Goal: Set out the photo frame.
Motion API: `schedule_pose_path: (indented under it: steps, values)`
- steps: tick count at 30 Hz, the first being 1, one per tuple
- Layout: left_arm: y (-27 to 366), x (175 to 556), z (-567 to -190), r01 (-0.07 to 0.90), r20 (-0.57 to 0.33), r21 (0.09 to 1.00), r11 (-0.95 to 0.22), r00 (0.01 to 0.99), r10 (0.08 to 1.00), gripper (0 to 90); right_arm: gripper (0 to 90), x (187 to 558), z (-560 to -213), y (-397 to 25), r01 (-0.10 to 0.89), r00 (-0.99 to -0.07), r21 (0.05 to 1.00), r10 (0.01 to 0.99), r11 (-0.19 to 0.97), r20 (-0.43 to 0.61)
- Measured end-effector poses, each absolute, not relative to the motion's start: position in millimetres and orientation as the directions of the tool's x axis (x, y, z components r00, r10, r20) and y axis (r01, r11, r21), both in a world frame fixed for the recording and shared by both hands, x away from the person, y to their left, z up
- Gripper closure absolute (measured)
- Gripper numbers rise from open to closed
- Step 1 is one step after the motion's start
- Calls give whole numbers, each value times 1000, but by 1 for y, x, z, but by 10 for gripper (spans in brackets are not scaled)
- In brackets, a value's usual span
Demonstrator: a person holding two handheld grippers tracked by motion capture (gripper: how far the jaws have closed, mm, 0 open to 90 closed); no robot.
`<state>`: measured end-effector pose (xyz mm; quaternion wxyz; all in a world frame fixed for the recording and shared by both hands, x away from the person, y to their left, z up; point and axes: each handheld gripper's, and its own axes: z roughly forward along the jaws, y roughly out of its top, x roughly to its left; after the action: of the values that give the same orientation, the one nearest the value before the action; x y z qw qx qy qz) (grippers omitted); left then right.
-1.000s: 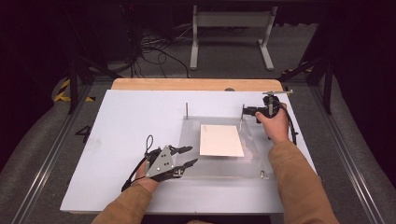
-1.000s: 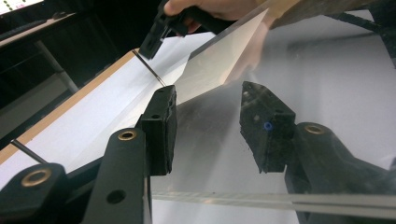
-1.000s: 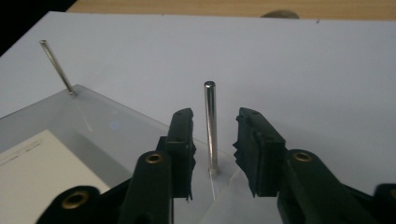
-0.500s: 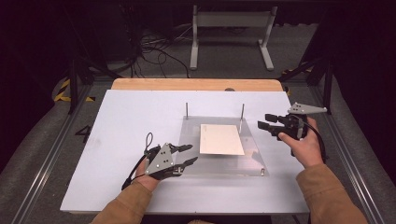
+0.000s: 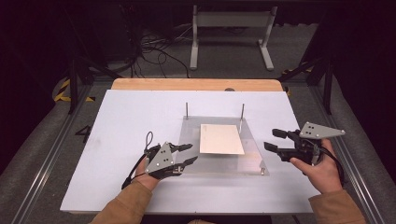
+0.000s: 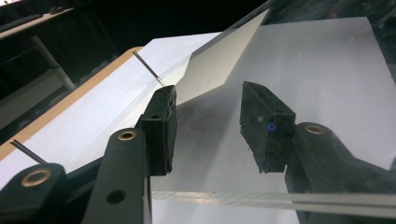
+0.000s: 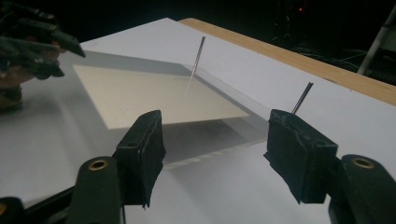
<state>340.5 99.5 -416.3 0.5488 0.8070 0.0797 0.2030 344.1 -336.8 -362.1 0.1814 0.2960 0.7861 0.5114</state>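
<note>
**A:** What changed on the right side?

**B:** My right gripper has pulled away from the far right pin. A second ago it was up at that post, near the upper right of the clear plate; half a second ago it was already off to the right; now it sits at the right of the high view, off the plate's edge. Its jaws stand wide apart with nothing between them.

**A:** And the left?

**B:** My left gripper hasn't moved across all three pictures. It hovers at the plate's left edge, lower left of centre in the high view. In the left gripper view its jaws are parted with only the plate's surface behind them, so it holds nothing.

**A:** Where's the sheet?

**B:** The cream sheet lies flat on the plate, in the middle of the high view, below the two pins; the other pin stands at upper left of it. In the right gripper view it fills the left half, beyond my jaws.

**A:** So what does the retreat mean?

**B:** I'd judge the work at the pin is finished or abandoned, and both tongs are free. The sheet is the likely next target.
</note>
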Motion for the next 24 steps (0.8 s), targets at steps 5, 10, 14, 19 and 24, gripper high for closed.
schedule_pose_path:
  steps: [5, 10, 14, 19, 24]
  values:
    - [100, 341, -416, -95, 242, 917, -386, 905, 351, 554, 346, 329, -369, -338, 251, -776, 896, 630, 365, -39]
    - [100, 341, -415, -89, 236, 919, -385, 906, 352, 554, 328, 319, -379, -337, 240, -793, 876, 606, 418, -72]
    - [100, 342, -415, -89, 235, 919, -385, 906, 353, 554, 306, 314, -386, -333, 223, -809, 872, 582, 436, -84]
    - [100, 342, -414, -88, 235, 918, -387, 907, 351, 554, 282, 310, -394, -318, 160, -835, 870, 534, 467, -133]
    - [100, 342, -414, -88, 235, 918, -387, 907, 350, 553, 237, 309, -397, -305, 93, -838, 869, 509, 485, -194]
